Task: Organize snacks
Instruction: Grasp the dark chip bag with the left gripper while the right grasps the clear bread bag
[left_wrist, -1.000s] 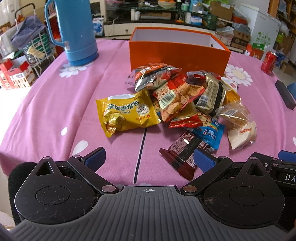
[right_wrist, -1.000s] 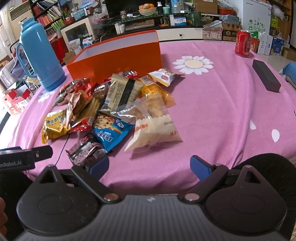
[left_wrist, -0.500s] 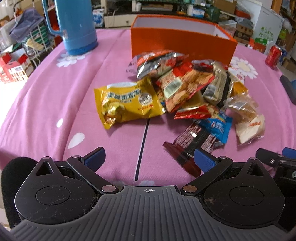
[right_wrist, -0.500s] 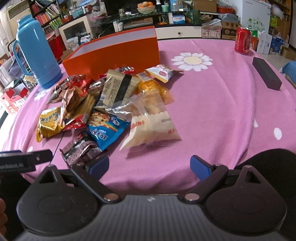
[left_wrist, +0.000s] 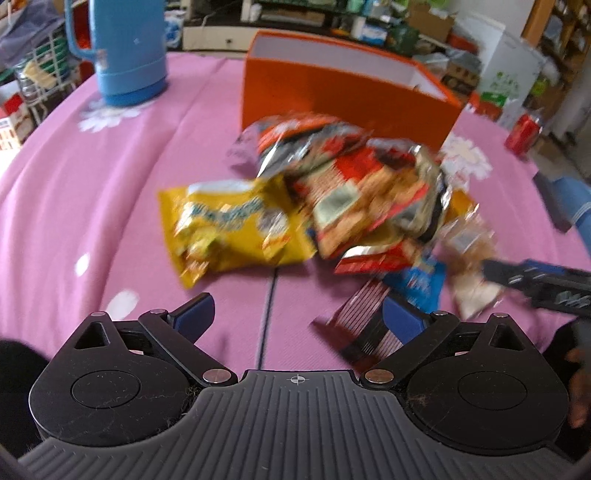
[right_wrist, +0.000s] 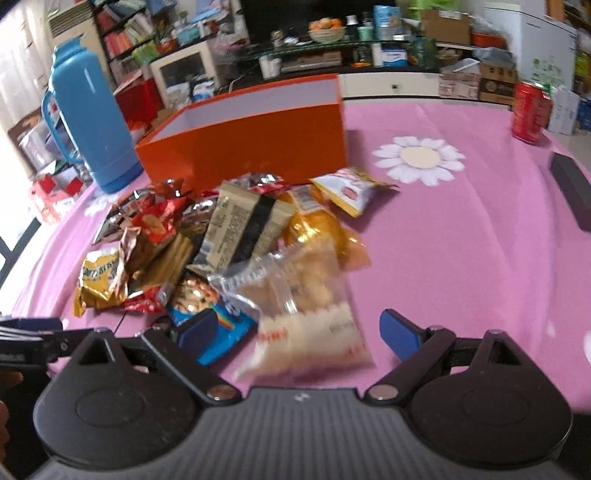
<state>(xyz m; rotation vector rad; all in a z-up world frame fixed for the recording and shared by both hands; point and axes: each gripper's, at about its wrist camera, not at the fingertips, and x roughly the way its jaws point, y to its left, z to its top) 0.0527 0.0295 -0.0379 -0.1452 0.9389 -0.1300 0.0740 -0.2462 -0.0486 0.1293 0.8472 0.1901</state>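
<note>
currently both claws, left gripper (left_wrist: 297, 314) and right gripper (right_wrist: 297, 330), are spread wide and empty, ready to pick. snack pile (right_wrist: 221, 240) lies near them; orange box (right_wrist: 255, 147) stands open-topped behind to receive packets.

Bright, even daylight fills both views, with strong white glare at the far left edge. The left wrist view is heavily motion-blurred: the yellow foil snack bag (left_wrist: 232, 229) and its neighbours smear. The right wrist view is sharper, though the clear plastic pastry packet (right_wrist: 306, 306) is soft. Fisheye distortion bends the pink-clothed surface (right_wrist: 461, 240).
</note>
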